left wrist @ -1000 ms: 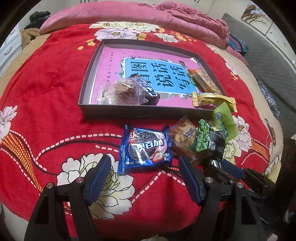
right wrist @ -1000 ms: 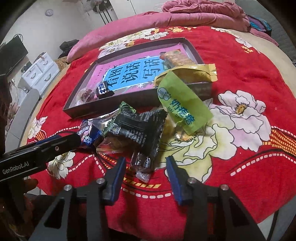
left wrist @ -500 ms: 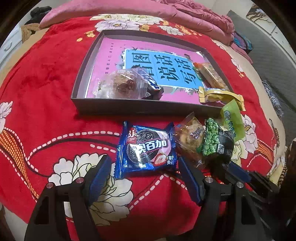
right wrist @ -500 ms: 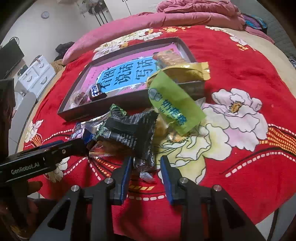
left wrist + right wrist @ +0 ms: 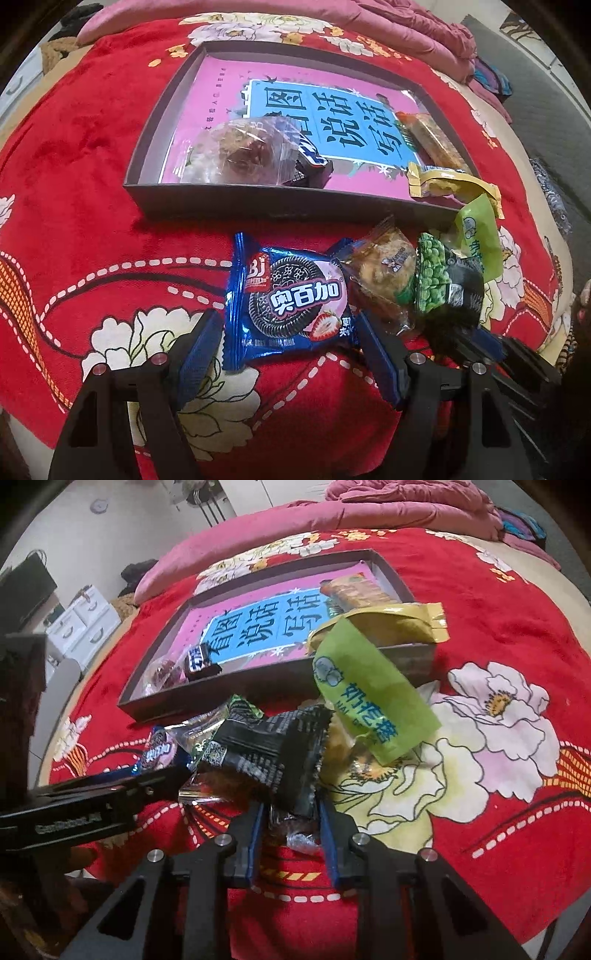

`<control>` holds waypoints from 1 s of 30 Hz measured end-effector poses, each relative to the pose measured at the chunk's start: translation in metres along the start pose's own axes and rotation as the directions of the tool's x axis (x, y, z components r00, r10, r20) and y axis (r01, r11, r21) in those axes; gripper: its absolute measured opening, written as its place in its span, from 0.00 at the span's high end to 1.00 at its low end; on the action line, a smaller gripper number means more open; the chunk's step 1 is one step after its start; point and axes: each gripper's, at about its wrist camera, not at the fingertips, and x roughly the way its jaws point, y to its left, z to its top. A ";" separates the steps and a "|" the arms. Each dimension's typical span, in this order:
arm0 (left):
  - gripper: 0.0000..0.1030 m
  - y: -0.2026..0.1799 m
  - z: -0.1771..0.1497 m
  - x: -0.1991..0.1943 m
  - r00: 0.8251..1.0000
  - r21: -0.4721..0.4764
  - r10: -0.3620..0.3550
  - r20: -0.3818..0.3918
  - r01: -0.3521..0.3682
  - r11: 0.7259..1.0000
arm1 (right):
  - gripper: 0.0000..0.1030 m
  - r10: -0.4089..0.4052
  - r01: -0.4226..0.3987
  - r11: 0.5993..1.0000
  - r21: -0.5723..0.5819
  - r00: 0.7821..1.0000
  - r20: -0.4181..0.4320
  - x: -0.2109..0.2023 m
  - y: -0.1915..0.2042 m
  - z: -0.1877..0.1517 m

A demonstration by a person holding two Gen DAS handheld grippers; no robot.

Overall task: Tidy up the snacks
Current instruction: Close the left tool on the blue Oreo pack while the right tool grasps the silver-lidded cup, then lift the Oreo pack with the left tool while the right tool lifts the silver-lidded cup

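Black crinkled pea packet [image 5: 273, 753] — right tongs [image 5: 291, 830] just closed onto its end — left tongs [image 5: 288, 354] agape.

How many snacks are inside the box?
4: a clear-wrapped pastry and dark candy bar at the near wall, an orange bar and a yellow packet at the right end. None seem hidden.

**A bedroom with a red flowered bed cover**

A bed is covered by a red blanket [image 5: 480, 602] with large white flowers. A pink quilt [image 5: 332, 509] is bunched at its far edge. A white drawer cabinet [image 5: 83, 622] is seen at the left, beside a pale wall [image 5: 122, 528]. A dark screen [image 5: 26, 590] is placed near it.
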 end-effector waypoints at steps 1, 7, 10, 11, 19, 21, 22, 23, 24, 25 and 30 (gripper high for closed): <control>0.26 0.000 0.000 0.001 1.000 0.000 0.002 -0.002 -0.002 1.000 | 0.73 -0.004 0.004 1.000 0.006 1.000 0.003 -0.003 -0.001 0.000; 0.26 -0.001 0.004 0.012 1.000 -0.012 0.020 -0.011 -0.020 1.000 | 0.73 -0.041 0.039 0.998 0.050 0.999 0.033 -0.020 -0.012 0.000; 0.26 -0.002 0.005 0.013 1.000 -0.009 0.029 -0.003 -0.029 1.000 | 0.73 -0.066 0.062 0.996 0.063 0.996 0.059 -0.027 -0.016 0.001; 0.26 -0.003 0.005 0.013 1.000 -0.009 0.030 -0.001 -0.030 1.000 | 0.73 -0.074 0.069 0.995 0.067 0.995 0.067 -0.029 -0.018 0.002; 0.42 0.008 0.005 0.006 1.000 -0.047 -0.008 0.018 0.008 0.999 | 0.73 -0.094 0.083 0.991 0.104 0.990 0.105 -0.038 -0.028 0.006; 0.44 0.011 0.005 0.003 0.999 -0.054 -0.020 0.025 0.021 0.998 | 0.73 -0.093 0.079 0.990 0.118 0.989 0.116 -0.040 -0.031 0.007; 0.45 0.013 0.005 0.001 0.999 -0.059 -0.027 0.029 0.029 0.998 | 0.73 -0.089 0.074 0.990 0.123 0.988 0.122 -0.041 -0.032 0.007; 0.47 0.015 0.005 -0.001 0.999 -0.065 -0.036 0.033 0.038 0.997 | 0.73 -0.089 0.073 0.989 0.126 0.987 0.131 -0.043 -0.033 0.008; 0.48 0.017 0.004 -0.003 0.999 -0.070 -0.042 0.035 0.044 0.997 | 0.73 -0.087 0.069 0.989 0.128 0.986 0.139 -0.044 -0.033 0.008; 0.48 0.019 0.004 -0.004 0.998 -0.076 -0.049 0.036 0.052 0.996 | 0.73 -0.084 0.066 0.990 0.128 0.986 0.146 -0.045 -0.034 0.009; 0.48 0.020 0.002 -0.006 0.998 -0.079 -0.055 0.037 0.058 0.995 | 0.73 -0.081 0.060 0.988 0.143 0.986 0.146 -0.044 -0.037 0.010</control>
